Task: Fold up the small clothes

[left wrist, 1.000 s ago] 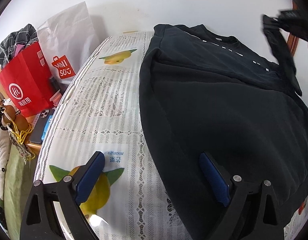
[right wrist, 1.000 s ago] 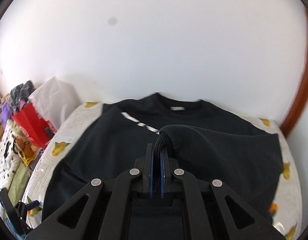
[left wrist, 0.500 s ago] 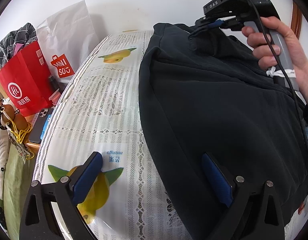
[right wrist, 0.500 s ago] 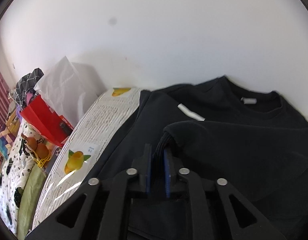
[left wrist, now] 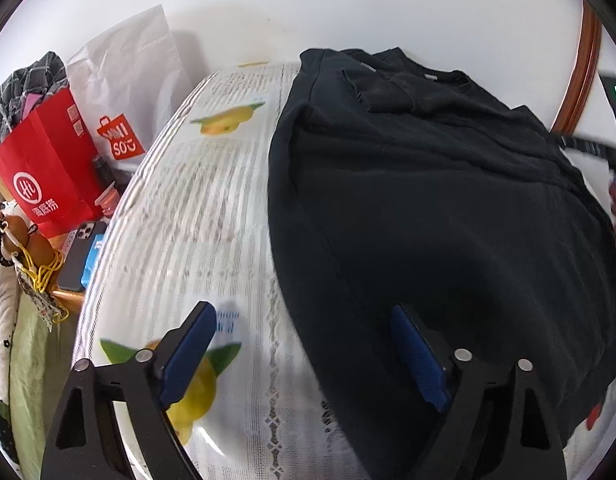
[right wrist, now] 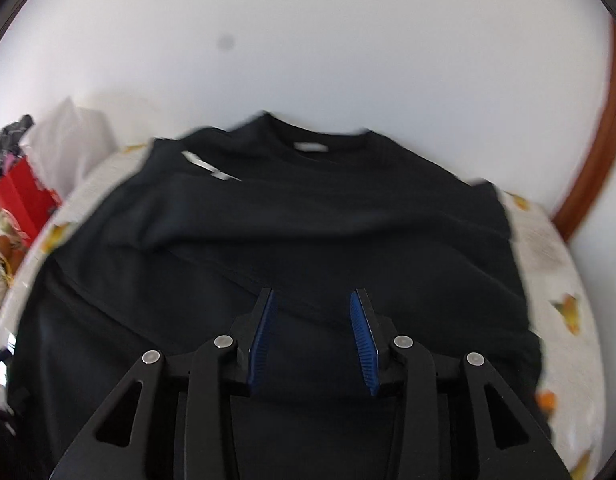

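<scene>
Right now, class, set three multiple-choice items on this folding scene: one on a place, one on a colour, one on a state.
1. Where does the red bag stand?
A. on the shirt
B. left of the table
C. between the left gripper's fingers

2. What colour is the shirt?
A. black
B. yellow
C. red

3. What sits between the right gripper's pads?
A. a sleeve
B. a phone
C. nothing

Key:
1 B: the red bag stands beside the table, at its left edge.
2 A: the shirt is black.
3 C: the right gripper is opening, pads clear of cloth.
</scene>
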